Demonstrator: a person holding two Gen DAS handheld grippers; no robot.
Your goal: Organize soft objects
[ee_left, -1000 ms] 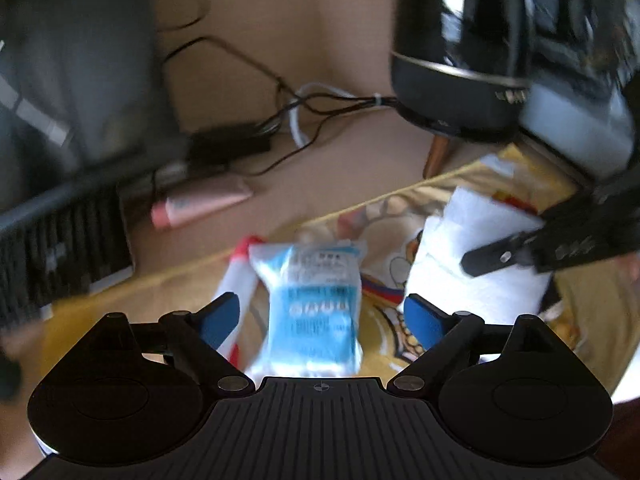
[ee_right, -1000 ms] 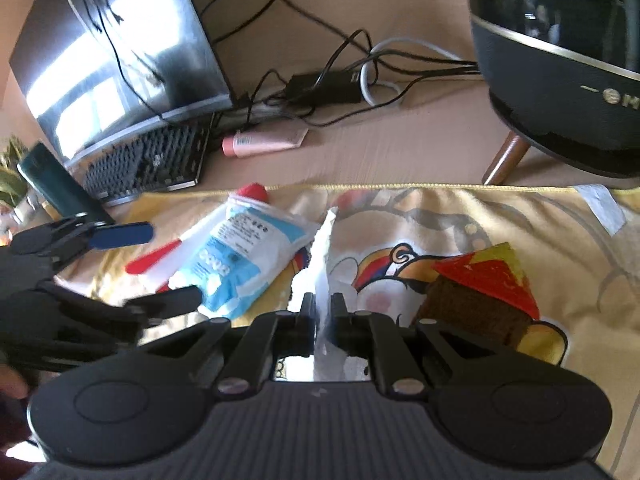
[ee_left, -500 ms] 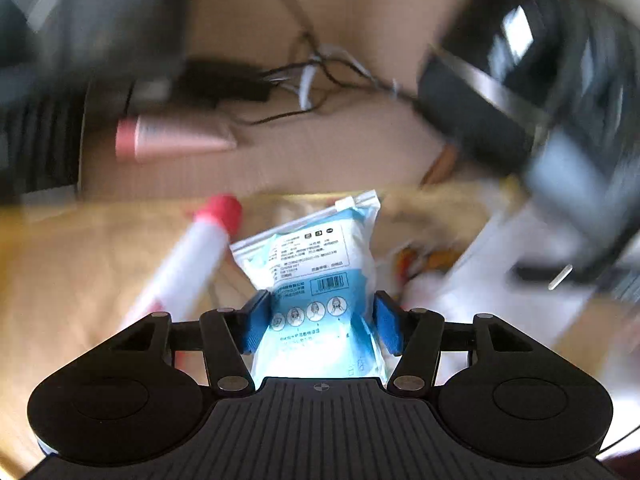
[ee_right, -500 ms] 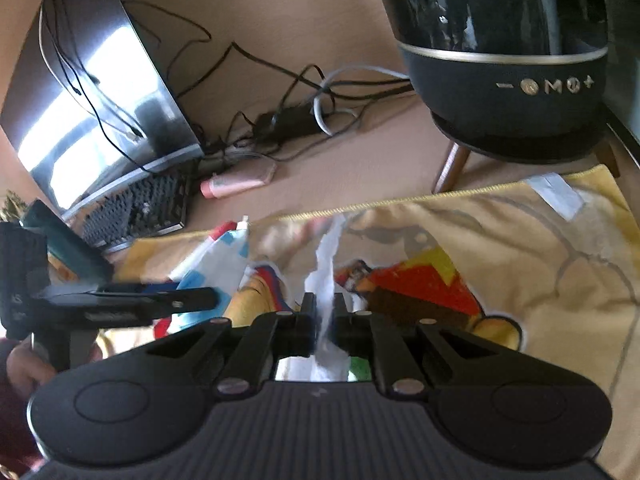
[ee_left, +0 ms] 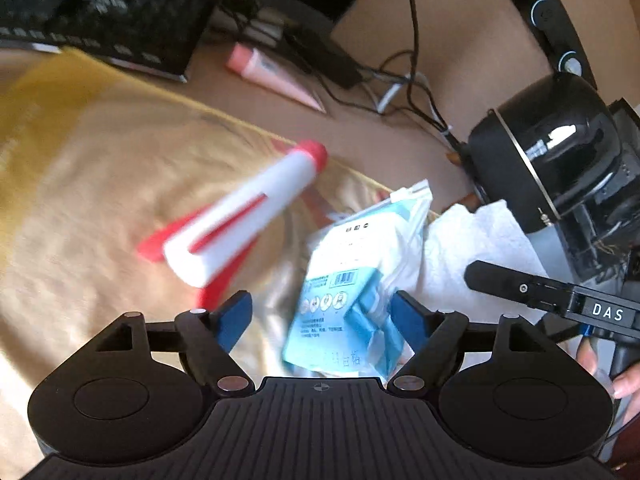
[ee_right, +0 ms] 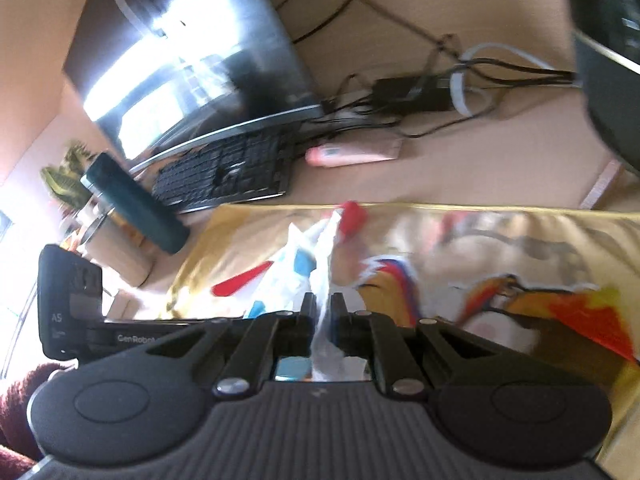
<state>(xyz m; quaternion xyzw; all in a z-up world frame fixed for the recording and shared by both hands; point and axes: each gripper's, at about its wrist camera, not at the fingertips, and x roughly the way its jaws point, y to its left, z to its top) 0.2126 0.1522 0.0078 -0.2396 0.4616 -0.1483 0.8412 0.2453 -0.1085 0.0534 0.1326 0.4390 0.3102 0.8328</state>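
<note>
A blue and white packet (ee_left: 356, 276) lies on the yellow printed cloth (ee_left: 80, 168), between the blue fingers of my left gripper (ee_left: 322, 318), which is open; the packet sits nearer the right finger. A white tube with a red cap (ee_left: 248, 216) lies to its left, blurred. A white tissue (ee_left: 472, 248) hangs to the packet's right, under a black finger of the other gripper. In the right wrist view my right gripper (ee_right: 325, 312) is shut on that tissue (ee_right: 322, 264), which stands up between the jaws above the packet and the cloth (ee_right: 520, 240).
Behind the cloth stand a black keyboard (ee_right: 224, 172), a monitor (ee_right: 192, 52), a pink tube (ee_right: 352, 154) and tangled cables (ee_right: 420, 88). A black round appliance (ee_left: 548, 148) stands at the right. A dark green cylinder (ee_right: 136, 204) lies at the left edge.
My left gripper's jaws have spread wider around the blue packet and its view has swung left. My right gripper stays shut on the tissue and has shifted left, over the packet.
</note>
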